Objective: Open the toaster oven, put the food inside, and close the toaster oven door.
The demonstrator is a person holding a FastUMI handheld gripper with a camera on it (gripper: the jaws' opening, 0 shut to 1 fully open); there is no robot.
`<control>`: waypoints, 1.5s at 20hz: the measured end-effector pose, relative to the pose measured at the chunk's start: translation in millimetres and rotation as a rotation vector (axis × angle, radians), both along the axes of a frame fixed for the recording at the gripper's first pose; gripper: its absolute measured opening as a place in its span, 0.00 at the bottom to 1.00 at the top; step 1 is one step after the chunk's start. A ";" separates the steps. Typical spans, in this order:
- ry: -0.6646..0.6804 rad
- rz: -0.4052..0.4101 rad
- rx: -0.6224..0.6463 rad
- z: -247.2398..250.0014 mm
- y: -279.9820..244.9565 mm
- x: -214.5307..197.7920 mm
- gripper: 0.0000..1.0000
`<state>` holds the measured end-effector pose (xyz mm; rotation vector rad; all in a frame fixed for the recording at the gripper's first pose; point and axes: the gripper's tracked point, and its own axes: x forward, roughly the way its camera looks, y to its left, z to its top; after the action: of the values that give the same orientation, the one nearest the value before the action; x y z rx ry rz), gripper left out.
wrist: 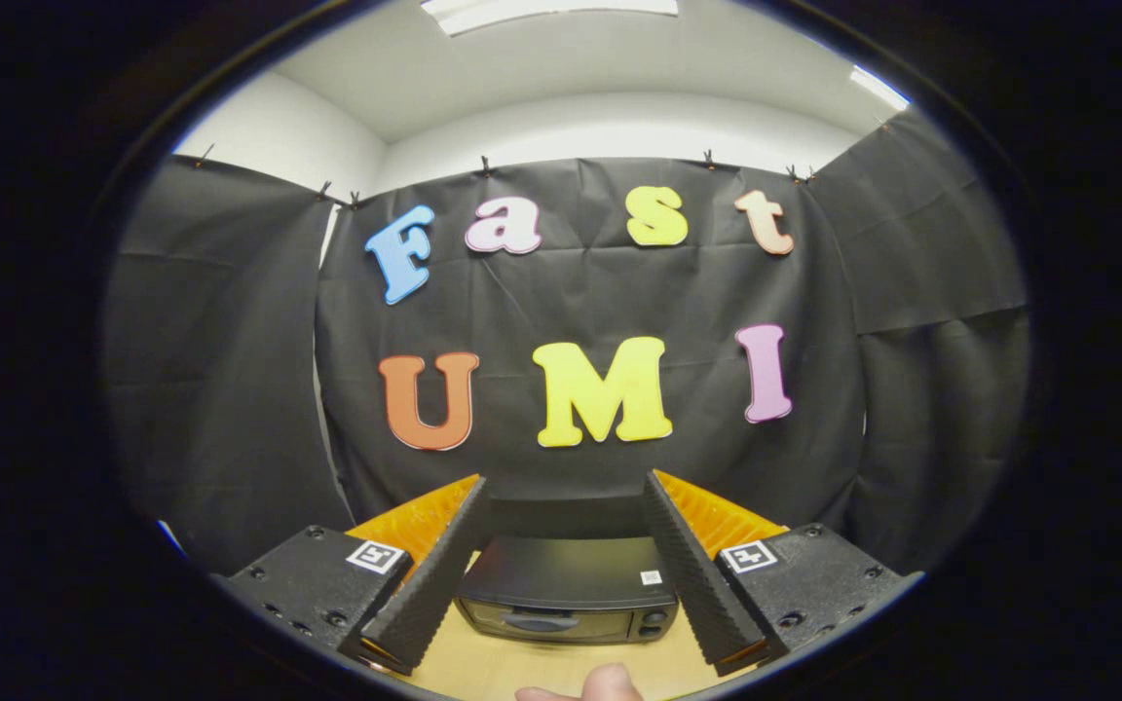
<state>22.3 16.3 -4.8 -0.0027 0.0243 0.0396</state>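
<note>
The claw (561, 501) is held up high and looks toward the back of the booth. Its two fingers (434, 574) are spread far apart. Nothing is between them that they hold, and they touch nothing. Each finger has a ridged inner face.

The toaster oven (566, 589) sits low down, ahead of the claw, and shows in the gap between the two fingers. It is a dark box. Its flat top faces up toward the camera, and a small white sticker (652, 576) sits near one back corner of the top. The front of the toaster oven faces this way. Its door (542, 620) is closed, with a long handle across it. Two round knobs (655, 623) sit next to the door, one above the other.

The toaster oven stands on a light wooden table (483, 667). At the near edge of the table, close to the camera, a fingertip (605, 684) pokes up. It is apart from the toaster oven.

Behind the toaster oven hangs a black cloth wall (230, 389). Above the cloth are a white wall (619, 127) and a white ceiling with bright lights (546, 12).
</note>
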 end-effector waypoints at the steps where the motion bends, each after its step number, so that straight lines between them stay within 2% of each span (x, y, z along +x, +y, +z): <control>1: 0.003 0.003 0.004 -0.8 0.7 1.0 1.00; 9: 0.042 0.023 0.024 -18.6 2.4 9.6 1.00; 18: 0.171 0.026 0.037 -86.1 7.8 39.0 1.00; 22: 0.263 0.033 0.027 -146.0 17.5 71.3 1.00; 26: 0.419 0.046 -0.003 -235.0 34.3 102.2 1.00; 30: 0.524 0.020 -0.032 -303.1 31.1 125.2 1.00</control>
<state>147.5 47.4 -307.9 -0.0248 0.5488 0.0587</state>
